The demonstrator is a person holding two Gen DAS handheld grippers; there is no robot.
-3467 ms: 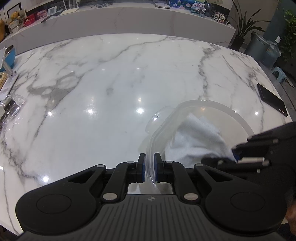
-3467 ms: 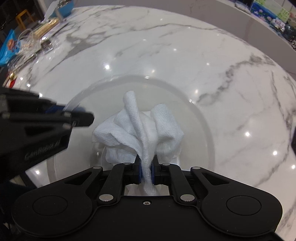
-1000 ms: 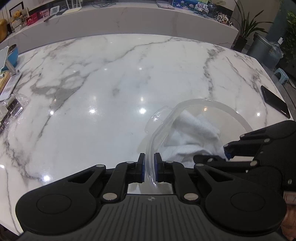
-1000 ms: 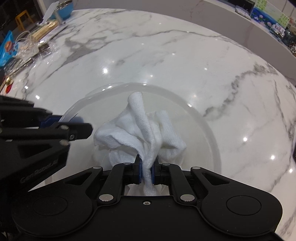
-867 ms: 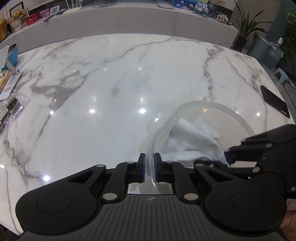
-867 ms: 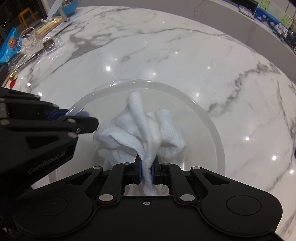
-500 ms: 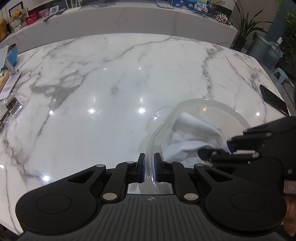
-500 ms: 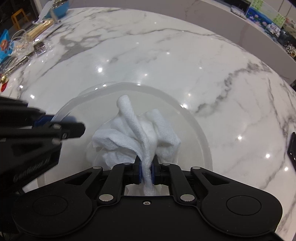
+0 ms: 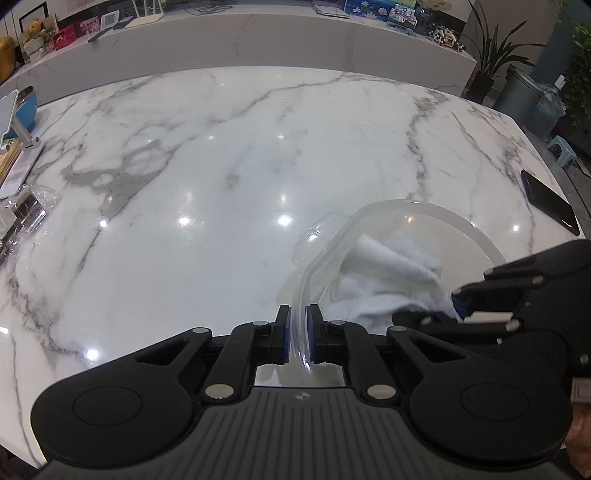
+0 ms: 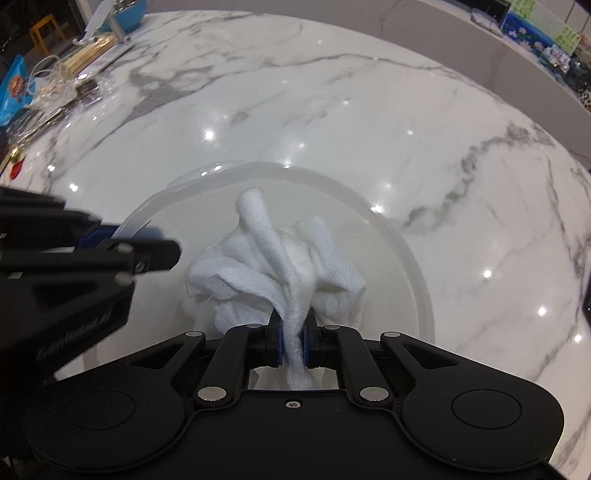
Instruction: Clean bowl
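Observation:
A clear plastic bowl sits on the white marble table. My left gripper is shut on the bowl's near rim and shows at the left of the right wrist view. My right gripper is shut on a bunched white cloth that rests inside the bowl. The cloth and the right gripper also show at the right of the left wrist view.
A black phone lies near the table's right edge. Clutter with a blue bowl, packets and wrappers sits at the table's left end. A raised marble ledge runs behind the table.
The cloth has shifted around inside the bowl with my right gripper, swinging slightly left and back. The left gripper keeps its hold on the rim; the bowl barely moves.

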